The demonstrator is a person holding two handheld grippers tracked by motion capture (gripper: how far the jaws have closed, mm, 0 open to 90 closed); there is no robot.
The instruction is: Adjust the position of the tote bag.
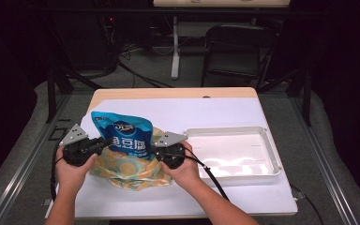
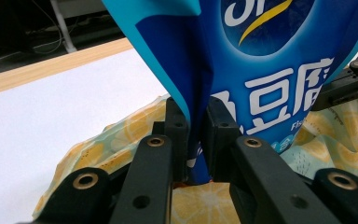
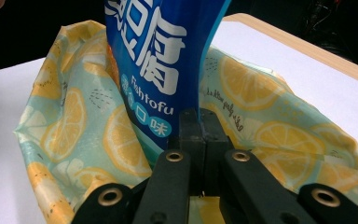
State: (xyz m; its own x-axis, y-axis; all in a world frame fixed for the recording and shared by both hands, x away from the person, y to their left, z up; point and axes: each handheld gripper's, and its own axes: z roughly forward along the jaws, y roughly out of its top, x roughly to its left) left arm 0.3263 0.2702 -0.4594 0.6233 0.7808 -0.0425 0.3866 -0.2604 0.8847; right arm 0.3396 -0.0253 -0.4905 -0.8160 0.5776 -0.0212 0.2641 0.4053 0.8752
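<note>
High view: both grippers [image 1: 107,143] [image 1: 151,149] are clamping the blue snack packet [image 1: 122,133], standing half inside the lemon-print bag [image 1: 129,171], not fully in.

The blue snack bag [image 3: 158,60] reads "Fishtofu" beside Chinese characters.

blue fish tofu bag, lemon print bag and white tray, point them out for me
blue fish tofu bag [image 1: 122,129], high view, on its printed front.
lemon print bag [image 3: 265,135], right gripper view, on its inner wall right of the blue bag.
white tray [image 1: 272,152], high view, on its right rim.
</note>
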